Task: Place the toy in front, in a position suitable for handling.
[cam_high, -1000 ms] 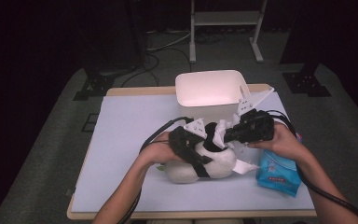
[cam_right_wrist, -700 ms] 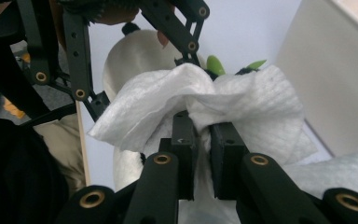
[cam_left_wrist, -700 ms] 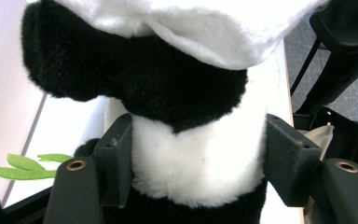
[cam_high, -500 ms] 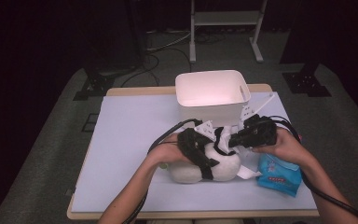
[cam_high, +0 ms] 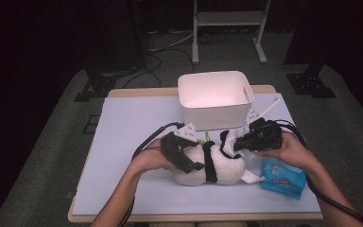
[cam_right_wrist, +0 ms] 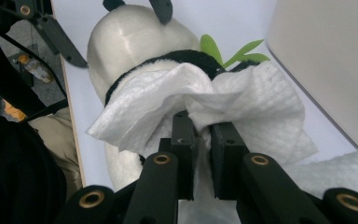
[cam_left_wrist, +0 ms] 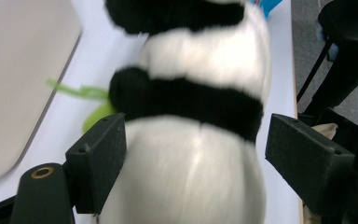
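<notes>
A black-and-white panda plush [cam_high: 217,166] lies on its side near the table's front edge. My left gripper [cam_high: 194,163] reaches over its left half. In the left gripper view its jaws straddle the panda's body [cam_left_wrist: 191,172]. They have just been opening; the right pad [cam_left_wrist: 307,168] stands clear of the fur. My right gripper [cam_high: 239,143] is at the panda's right end, shut on a crumpled white wipe [cam_right_wrist: 242,98] that drapes over the panda [cam_right_wrist: 130,42]. Green felt leaves [cam_right_wrist: 235,50] poke out behind the wipe.
A white plastic bin [cam_high: 215,111] stands just behind the panda, close to both grippers. A blue pack of wipes [cam_high: 283,177] lies at the front right beside the right hand. Cables trail from both grippers. The mat's left half is bare.
My left gripper has slid left and down along the panda and its jaws have spread. The right gripper has sunk slightly with the wipe.
</notes>
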